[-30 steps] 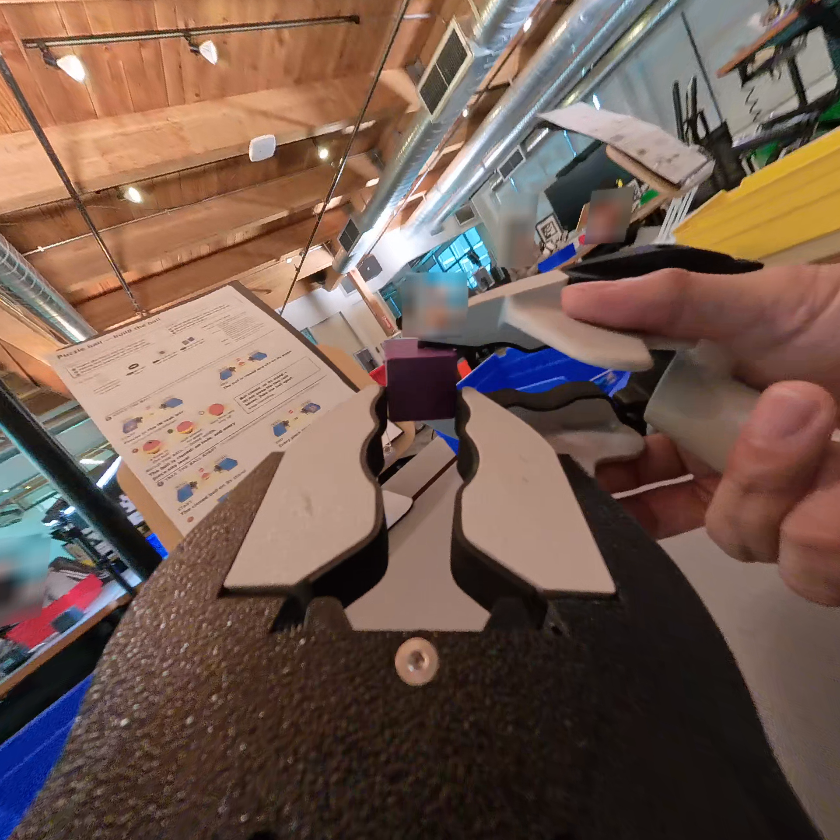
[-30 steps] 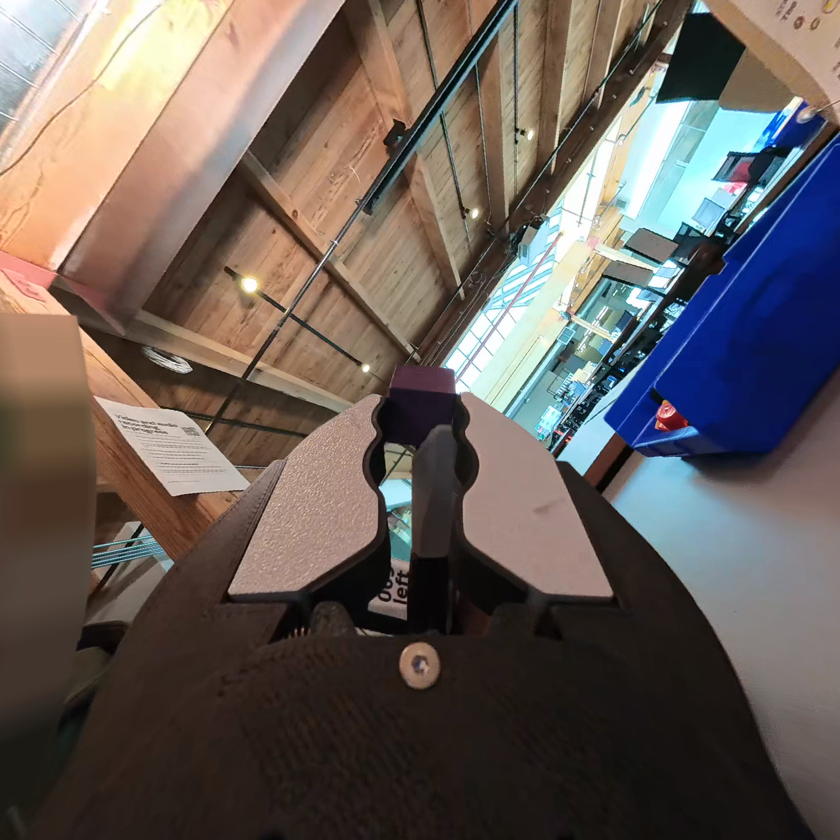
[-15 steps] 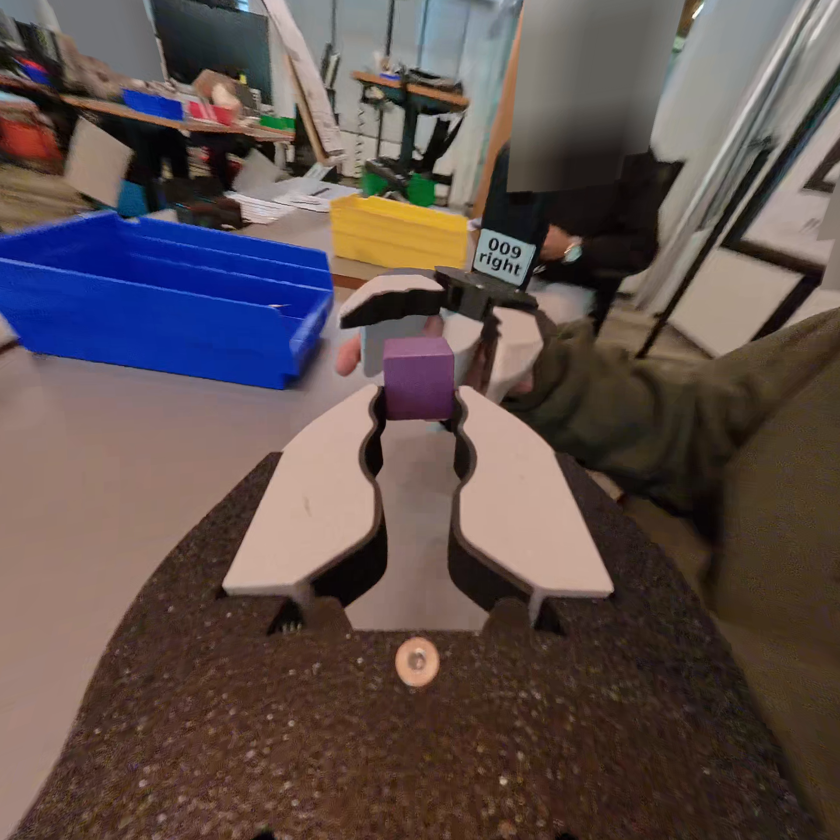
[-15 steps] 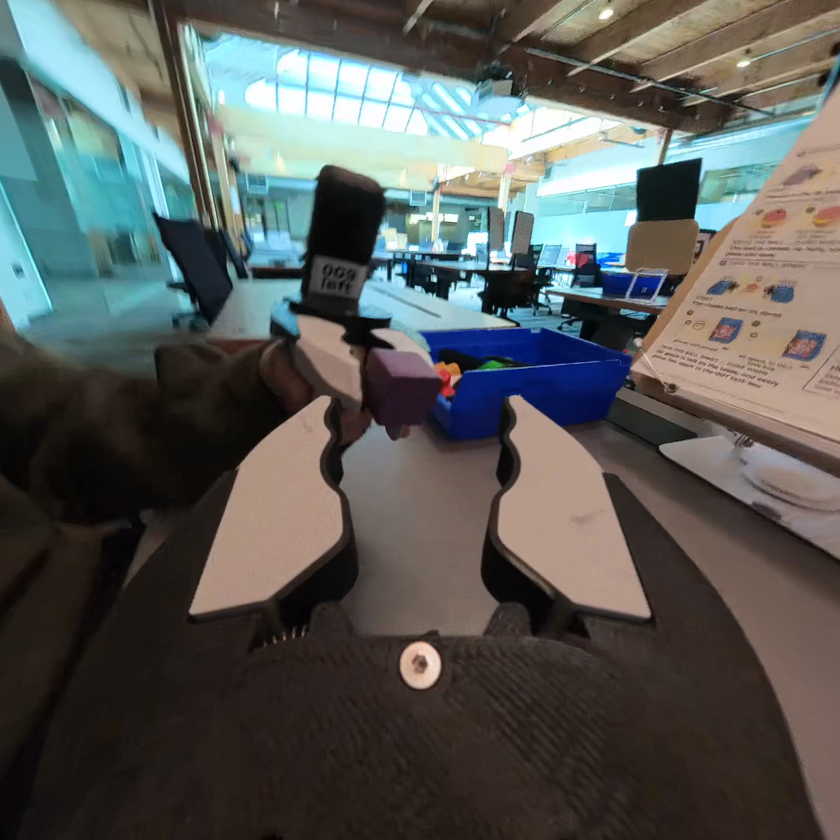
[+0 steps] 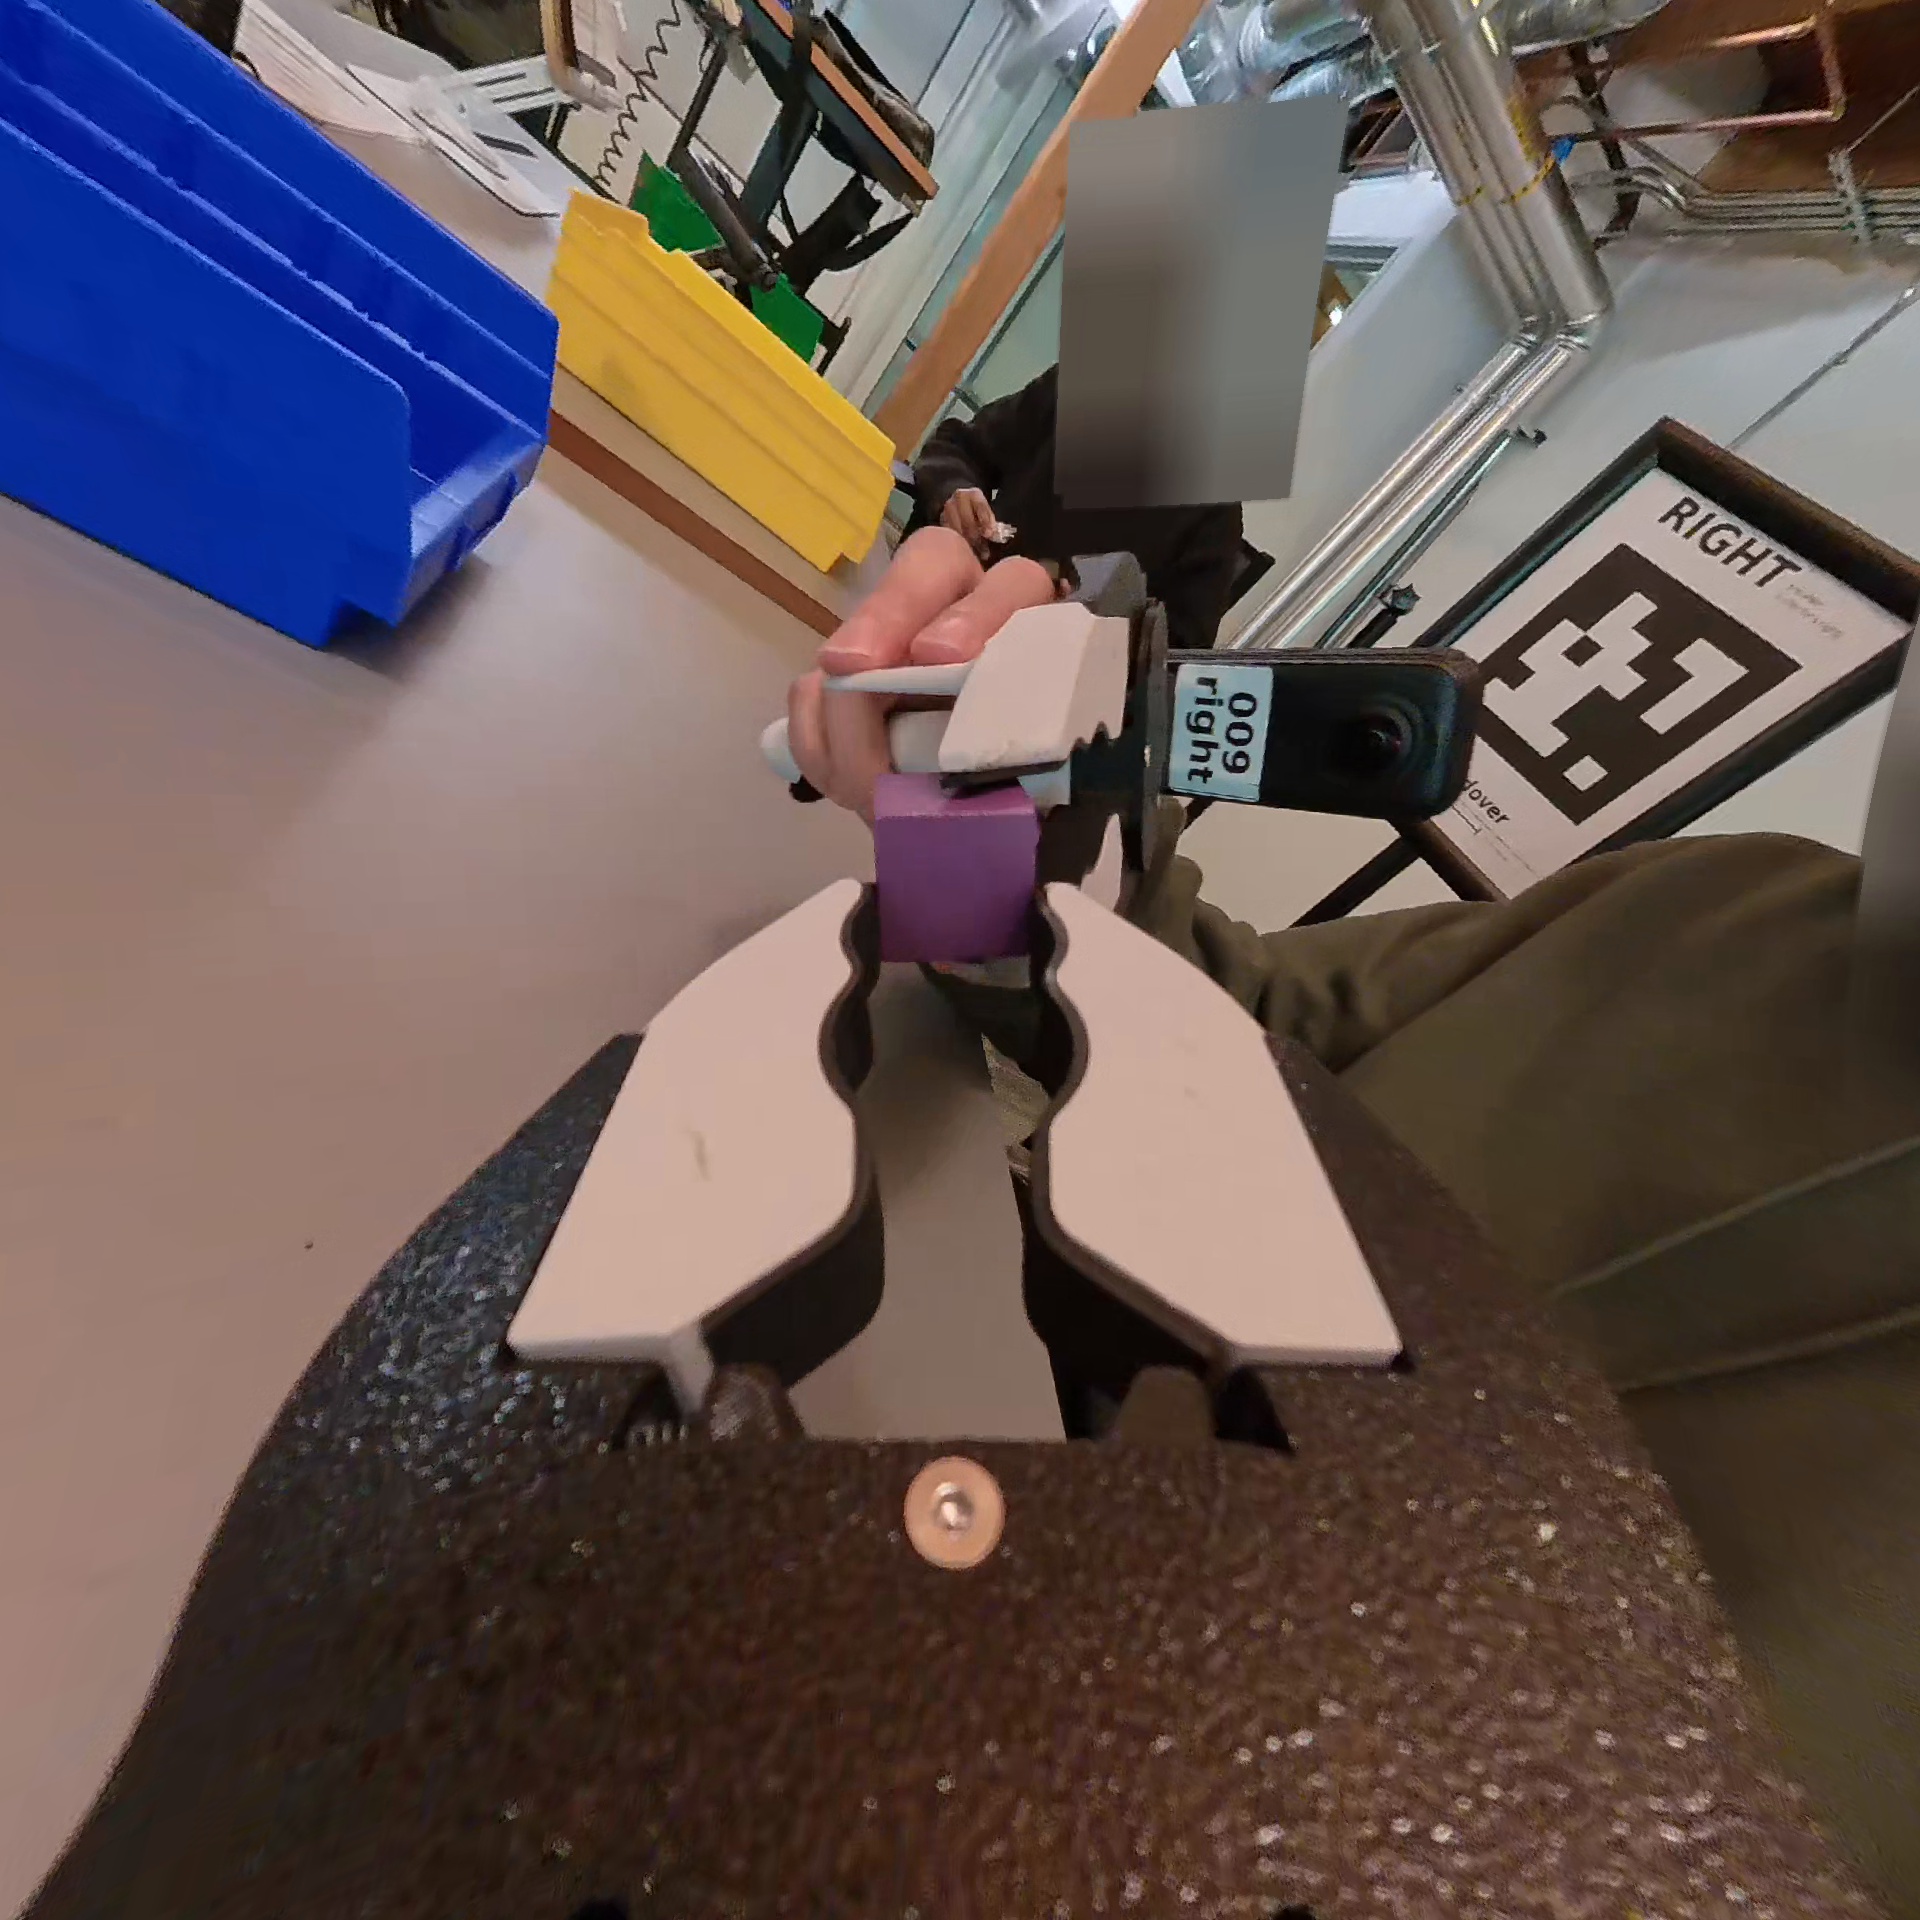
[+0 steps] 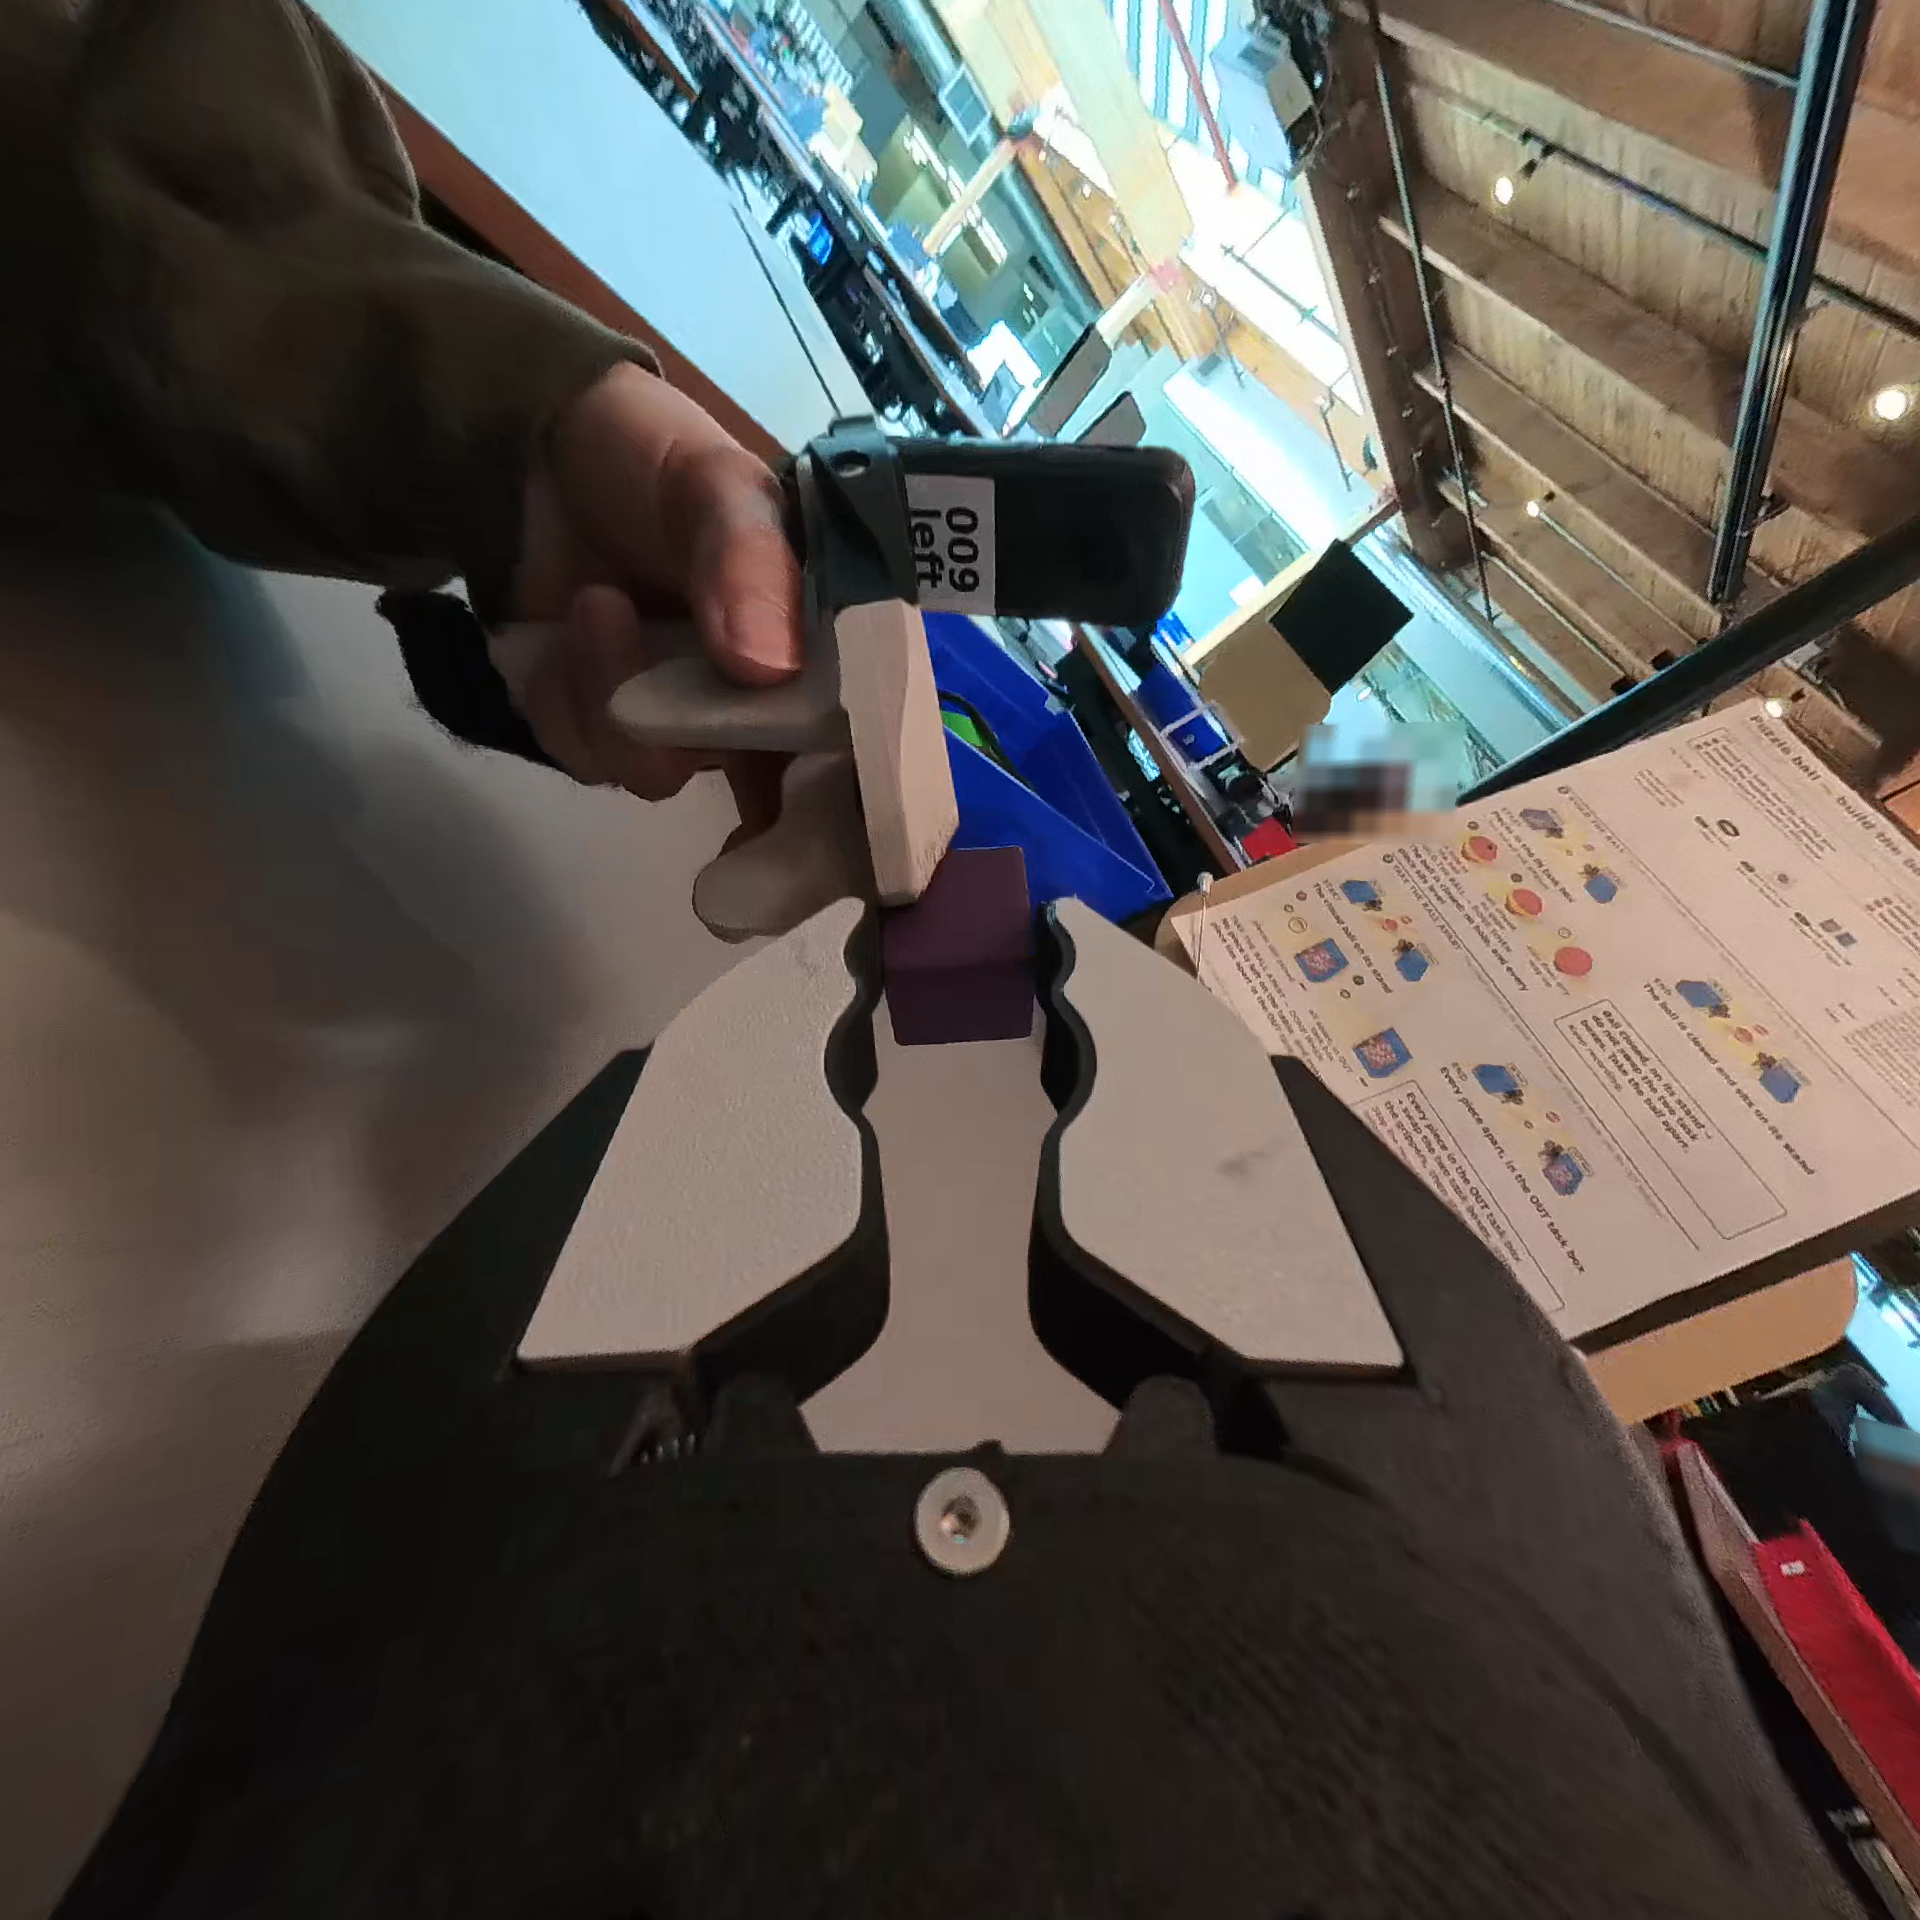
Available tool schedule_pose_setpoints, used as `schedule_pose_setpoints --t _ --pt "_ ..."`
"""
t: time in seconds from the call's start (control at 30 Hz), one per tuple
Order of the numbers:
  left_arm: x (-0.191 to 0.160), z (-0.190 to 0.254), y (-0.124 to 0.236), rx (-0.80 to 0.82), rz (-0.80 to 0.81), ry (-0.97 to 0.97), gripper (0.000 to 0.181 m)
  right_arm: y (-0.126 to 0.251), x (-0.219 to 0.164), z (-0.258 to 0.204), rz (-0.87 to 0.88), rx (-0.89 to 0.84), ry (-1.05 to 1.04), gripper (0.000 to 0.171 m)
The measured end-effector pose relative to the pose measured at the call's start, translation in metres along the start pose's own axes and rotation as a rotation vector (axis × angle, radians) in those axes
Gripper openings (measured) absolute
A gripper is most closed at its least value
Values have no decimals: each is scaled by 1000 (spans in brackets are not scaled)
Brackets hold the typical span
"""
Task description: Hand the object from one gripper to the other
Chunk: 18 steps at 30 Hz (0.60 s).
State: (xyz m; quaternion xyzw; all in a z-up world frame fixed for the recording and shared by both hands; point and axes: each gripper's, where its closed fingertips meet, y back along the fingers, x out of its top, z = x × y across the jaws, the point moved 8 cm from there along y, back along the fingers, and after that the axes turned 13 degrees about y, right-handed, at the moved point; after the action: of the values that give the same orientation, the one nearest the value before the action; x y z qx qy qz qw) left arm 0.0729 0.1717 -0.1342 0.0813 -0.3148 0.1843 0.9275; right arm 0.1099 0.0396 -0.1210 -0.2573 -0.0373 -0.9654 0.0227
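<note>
A purple cube [image 5: 954, 883] is held in the air between both grippers. My left gripper [image 5: 956, 920] is shut on its two sides at the fingertips. My right gripper comes in from beyond, turned a quarter turn, and one of its fingers [image 5: 1029, 696] lies on the cube's top face. In the right wrist view the cube [image 6: 961, 977] sits between the fingertips of my right gripper [image 6: 961, 935], which is closed onto it. A finger [image 6: 894, 758] of the left gripper shows edge-on against the cube. A hand holds each gripper.
A grey table [image 5: 312, 935] lies below. A blue bin [image 5: 208, 343] and a yellow bin [image 5: 707, 364] stand at its far left. A framed marker sign [image 5: 1662, 665] stands at the right. A seated person [image 5: 1143, 540] is behind. An instruction sheet [image 6: 1558, 987] leans on a board. Less than 4 cm separates the two grippers' tips.
Half a second ago my right gripper was wide open, short of the cube. It has since moved in and closed on it. My left gripper has kept its grip throughout.
</note>
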Motion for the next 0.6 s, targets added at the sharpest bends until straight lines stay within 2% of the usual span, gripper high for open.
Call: schedule_pose_setpoints --t 0.13,0.23,0.3,0.43,0.53,0.6 --pt "3 1 0 2 47 0 27 0 -1 5 -24 -11 -81 28" --pt "6 -2 2 125 97 -58 32 0 -9 7 -114 -19 -123 28" --pt "9 -3 3 227 123 -87 43 2 -18 11 -241 -53 -68 28" --pt "10 -3 3 462 136 -180 46 5 -30 12 -467 -74 118 28" --pt "9 -1 0 620 118 -262 46 0 -30 7 -537 -63 251 28" --pt "6 3 -5 664 102 -308 46 -4 -28 1 -545 -50 319 28"
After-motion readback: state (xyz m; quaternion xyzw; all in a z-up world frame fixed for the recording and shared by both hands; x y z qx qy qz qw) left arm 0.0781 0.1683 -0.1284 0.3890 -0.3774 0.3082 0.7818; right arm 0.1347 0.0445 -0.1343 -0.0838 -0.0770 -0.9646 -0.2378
